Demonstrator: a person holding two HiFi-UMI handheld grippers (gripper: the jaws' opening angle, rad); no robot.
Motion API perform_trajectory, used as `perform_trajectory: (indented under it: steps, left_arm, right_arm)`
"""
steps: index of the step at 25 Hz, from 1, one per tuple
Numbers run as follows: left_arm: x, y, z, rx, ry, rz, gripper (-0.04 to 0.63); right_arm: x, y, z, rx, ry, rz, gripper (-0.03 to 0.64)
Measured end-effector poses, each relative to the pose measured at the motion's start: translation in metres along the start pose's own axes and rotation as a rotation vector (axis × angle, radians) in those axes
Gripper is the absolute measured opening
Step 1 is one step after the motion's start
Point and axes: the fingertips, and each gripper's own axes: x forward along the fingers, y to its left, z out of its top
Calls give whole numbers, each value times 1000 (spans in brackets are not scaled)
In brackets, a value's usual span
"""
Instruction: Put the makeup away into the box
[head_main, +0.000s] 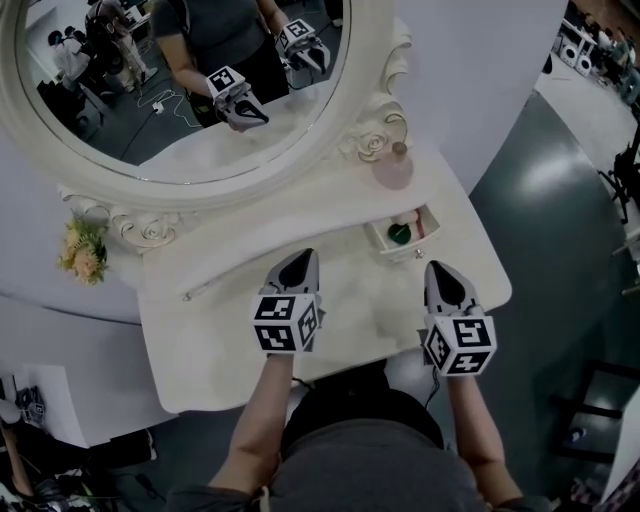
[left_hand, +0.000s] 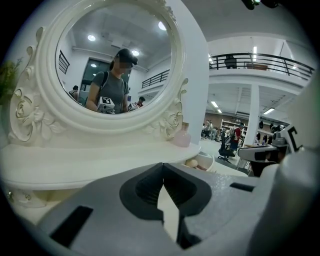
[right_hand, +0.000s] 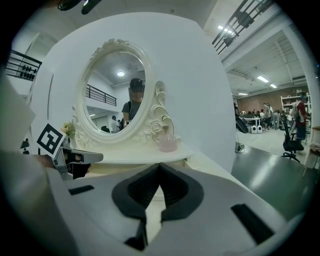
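The left gripper (head_main: 297, 262) and right gripper (head_main: 438, 268) hover above the counter (head_main: 360, 310), jaws together and empty. The box (head_main: 378, 236) beyond holds a green item (head_main: 399, 234). A pink bottle (head_main: 394, 168) stands beside the mirror (head_main: 200, 150).

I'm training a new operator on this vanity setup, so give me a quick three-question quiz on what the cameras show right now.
1. What colour is the round item in the open box?
2. True or false: the left gripper holds a makeup item.
3. Where does the pink bottle stand? A in the box; B on the raised shelf; C between a gripper's jaws.
Key: 1 green. 2 false, its jaws are shut on nothing. 3 B.
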Motion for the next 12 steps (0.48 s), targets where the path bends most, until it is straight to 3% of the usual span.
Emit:
perform_trajectory:
  steps: [12]
  left_arm:
    - [6,3,0,-11,3,-1,6]
  right_arm:
    - [13,1,-2,-6,22,27,3]
